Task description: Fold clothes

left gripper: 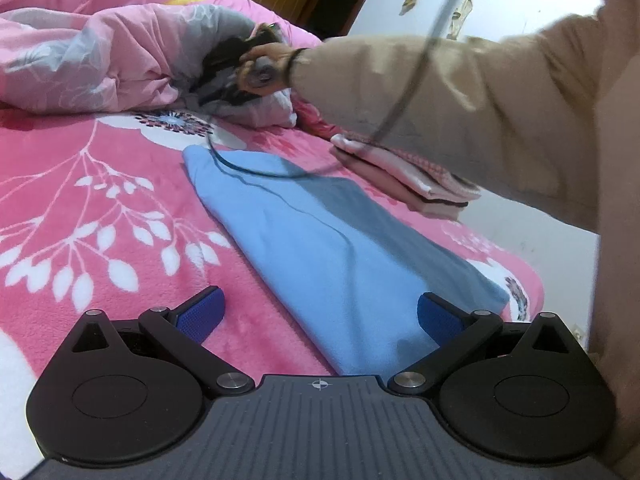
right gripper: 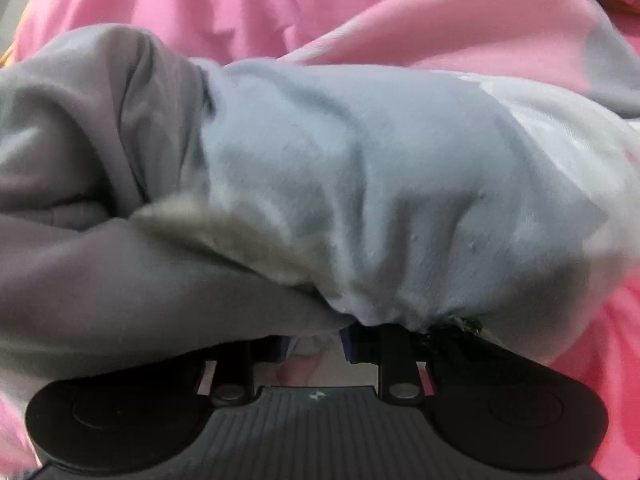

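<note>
The left claw (left gripper: pixel 320 314) hangs released, its blue fingers (left gripper: pixel 202 312) spread wide just above the near end of a folded blue garment (left gripper: pixel 320 248) lying flat on the pink flowered bed (left gripper: pixel 80 184). Beyond it, the right hand (left gripper: pixel 266 68) pushes the right claw (right gripper: pixel 312 346) into a crumpled grey garment (right gripper: pixel 340 168) against the pink quilt (left gripper: pixel 100 48); its fingers stand close together under the cloth, but whether they pinch it I cannot tell. A pink folded stack (left gripper: pixel 404 176) lies beside the blue garment.
</note>
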### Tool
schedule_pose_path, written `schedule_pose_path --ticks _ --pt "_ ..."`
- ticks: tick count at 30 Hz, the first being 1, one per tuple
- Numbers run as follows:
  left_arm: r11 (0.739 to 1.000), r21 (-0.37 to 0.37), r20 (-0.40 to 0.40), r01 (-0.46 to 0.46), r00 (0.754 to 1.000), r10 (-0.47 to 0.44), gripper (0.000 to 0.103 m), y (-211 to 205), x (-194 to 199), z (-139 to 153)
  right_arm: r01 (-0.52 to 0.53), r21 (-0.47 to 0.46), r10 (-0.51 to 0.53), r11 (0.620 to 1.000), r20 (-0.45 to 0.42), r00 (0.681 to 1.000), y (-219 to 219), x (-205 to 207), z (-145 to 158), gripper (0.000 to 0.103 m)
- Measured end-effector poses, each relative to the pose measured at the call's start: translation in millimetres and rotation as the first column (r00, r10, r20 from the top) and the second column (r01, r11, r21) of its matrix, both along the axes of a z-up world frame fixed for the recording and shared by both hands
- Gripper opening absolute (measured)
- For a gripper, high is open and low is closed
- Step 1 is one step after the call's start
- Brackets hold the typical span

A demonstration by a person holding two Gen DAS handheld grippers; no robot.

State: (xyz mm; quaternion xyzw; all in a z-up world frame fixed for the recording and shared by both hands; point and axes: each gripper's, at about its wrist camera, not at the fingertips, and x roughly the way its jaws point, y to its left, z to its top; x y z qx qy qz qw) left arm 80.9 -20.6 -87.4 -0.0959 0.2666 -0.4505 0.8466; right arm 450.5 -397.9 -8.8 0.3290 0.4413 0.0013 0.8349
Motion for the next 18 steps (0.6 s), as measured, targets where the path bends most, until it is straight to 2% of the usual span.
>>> schedule_pose_path --ticks 3,5,9,12,15,18 --pt "1.000 0.014 0.006 -0.006 1.000 0.006 0.103 -2 -2 1 -0.075 -0.066 0.072 0.995 -0.041 0.997 -16 -52 22 0.032" --pt "1.000 0.016 0.006 -0.015 1.000 0.015 0.103 -3 -2 1 -0.104 -0.094 0.102 0.990 -0.029 0.994 -34 -101 44 0.034" --pt "0.999 0.022 -0.002 -0.029 1.000 0.029 0.103 -3 -2 4 -0.103 -0.107 0.110 0.989 0.068 0.992 -89 -228 103 0.034" --pt "0.999 0.027 -0.024 -0.041 0.999 0.042 0.103 -4 -1 7 -0.065 -0.125 0.086 0.990 0.169 0.982 -53 -280 153 0.035" --pt "0.998 0.035 -0.057 -0.053 0.997 0.055 0.103 -5 3 12 -0.011 -0.125 0.044 0.992 0.259 0.965 -58 -345 172 0.035" --pt "0.996 0.053 -0.092 -0.070 0.993 0.074 0.103 -8 6 16 0.022 -0.093 0.008 0.995 0.314 0.949 -71 -421 158 0.035"
